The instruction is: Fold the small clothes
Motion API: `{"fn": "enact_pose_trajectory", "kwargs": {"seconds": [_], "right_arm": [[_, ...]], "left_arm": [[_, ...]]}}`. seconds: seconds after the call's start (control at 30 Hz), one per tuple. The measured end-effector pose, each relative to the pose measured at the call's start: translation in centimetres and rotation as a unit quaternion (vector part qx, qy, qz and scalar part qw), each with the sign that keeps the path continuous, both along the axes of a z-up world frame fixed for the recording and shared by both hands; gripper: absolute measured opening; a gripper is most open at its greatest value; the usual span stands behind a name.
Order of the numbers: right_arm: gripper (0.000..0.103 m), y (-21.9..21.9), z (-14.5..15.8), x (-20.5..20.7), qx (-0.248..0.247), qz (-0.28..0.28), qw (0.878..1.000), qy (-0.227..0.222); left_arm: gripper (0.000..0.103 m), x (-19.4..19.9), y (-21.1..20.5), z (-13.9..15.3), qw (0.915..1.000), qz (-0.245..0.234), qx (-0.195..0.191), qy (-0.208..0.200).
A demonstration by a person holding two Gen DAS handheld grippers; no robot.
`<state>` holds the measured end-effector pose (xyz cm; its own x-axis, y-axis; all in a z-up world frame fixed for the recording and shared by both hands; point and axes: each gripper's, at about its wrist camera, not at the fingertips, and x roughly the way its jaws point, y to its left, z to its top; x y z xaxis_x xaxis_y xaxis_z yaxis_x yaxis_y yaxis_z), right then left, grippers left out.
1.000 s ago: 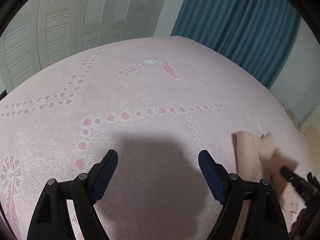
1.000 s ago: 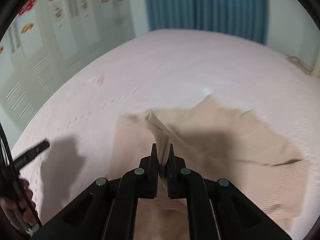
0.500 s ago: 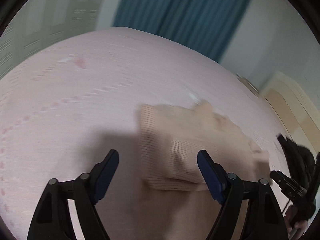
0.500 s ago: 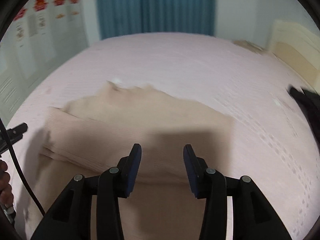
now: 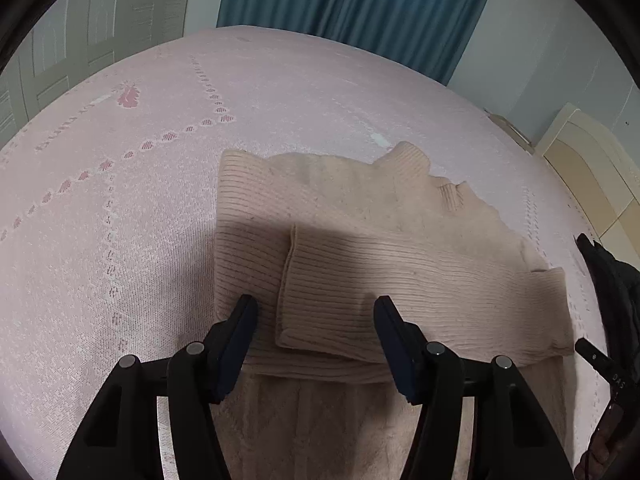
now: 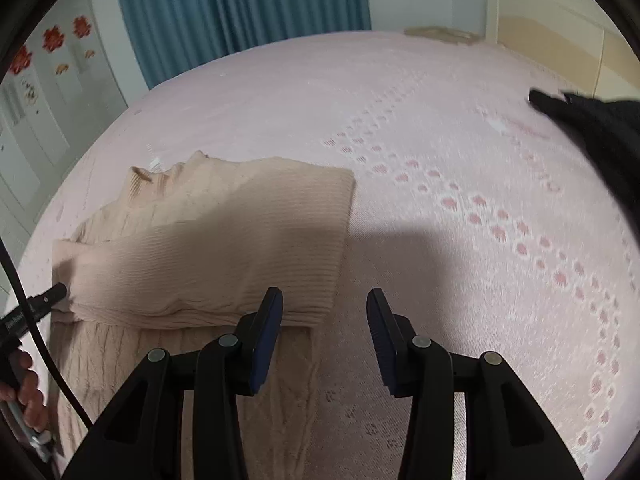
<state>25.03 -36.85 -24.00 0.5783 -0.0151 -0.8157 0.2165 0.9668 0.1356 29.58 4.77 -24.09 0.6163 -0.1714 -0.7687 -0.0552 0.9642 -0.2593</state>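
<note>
While both sleeves are lying folded across the beige knit sweater (image 5: 360,248) on the pink bedspread (image 5: 120,220), the left gripper (image 5: 314,320) is hovering open just before it. The right gripper (image 6: 324,312) is also gaping empty, the sweater (image 6: 208,248) lying ahead-left of its jaws.

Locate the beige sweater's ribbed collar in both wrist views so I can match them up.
Left wrist: collar at upper centre-right, far end of the sweater.
Right wrist: collar at upper left, far left corner of the sweater.
Shared landmark: the blue curtain behind the bed.
</note>
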Motion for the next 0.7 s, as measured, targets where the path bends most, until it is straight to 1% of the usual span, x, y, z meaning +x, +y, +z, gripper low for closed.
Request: {"fn": "enact_pose_trajectory", "kwargs": {"seconds": [0.03,0.1,0.13,0.17,0.23,0.3,0.37,0.4,0.47,0.53,0.7], "right_arm": [[0.043,-0.1,-0.1,0.1,0.000,-0.003,1.000,0.000],[0.043,-0.7,-0.1,0.2,0.001,-0.011,1.000,0.000],[0.043,-1.0,-0.2,0.2,0.005,-0.014,1.000,-0.002],[0.043,-1.1,-0.2,0.3,0.010,-0.016,1.000,-0.003],[0.043,-1.5,-0.3,0.4,0.040,-0.016,0.999,-0.011],[0.043,-1.6,-0.4,0.6,0.065,-0.010,0.998,-0.018],[0.043,-1.5,-0.4,0.9,0.070,-0.008,0.997,-0.023],[0.043,-1.3,-0.4,1.0,0.071,-0.007,0.997,-0.026],[0.043,-1.1,-0.4,1.4,0.071,-0.006,0.997,-0.027],[0.043,-0.8,-0.6,1.7,0.068,-0.005,0.997,-0.027],[0.043,0.1,-2.1,3.0,0.037,-0.009,0.999,0.006]], "left_arm": [[0.053,0.0,-0.1,0.0,1.0000,0.005,0.000,-0.003],[0.020,0.3,-0.3,-0.1,1.0000,0.007,0.005,-0.003],[0.013,0.5,-0.4,-0.1,1.0000,0.007,0.004,-0.002],[0.011,0.4,-0.4,-0.1,0.9999,0.010,-0.004,-0.006],[0.010,0.2,-0.1,0.3,0.9994,0.023,-0.016,-0.019],[0.009,-0.4,0.2,1.2,0.9984,0.029,-0.023,-0.044],[0.009,-0.8,1.0,2.1,0.9968,0.042,-0.032,-0.061],[0.009,-0.9,1.3,2.1,0.9964,0.049,-0.032,-0.061],[0.009,-0.8,2.0,1.7,0.9964,0.064,-0.018,-0.052],[0.009,-0.6,2.3,1.1,0.9967,0.069,-0.015,-0.040],[0.010,-0.5,2.6,0.6,0.9967,0.071,-0.010,-0.038]]}}
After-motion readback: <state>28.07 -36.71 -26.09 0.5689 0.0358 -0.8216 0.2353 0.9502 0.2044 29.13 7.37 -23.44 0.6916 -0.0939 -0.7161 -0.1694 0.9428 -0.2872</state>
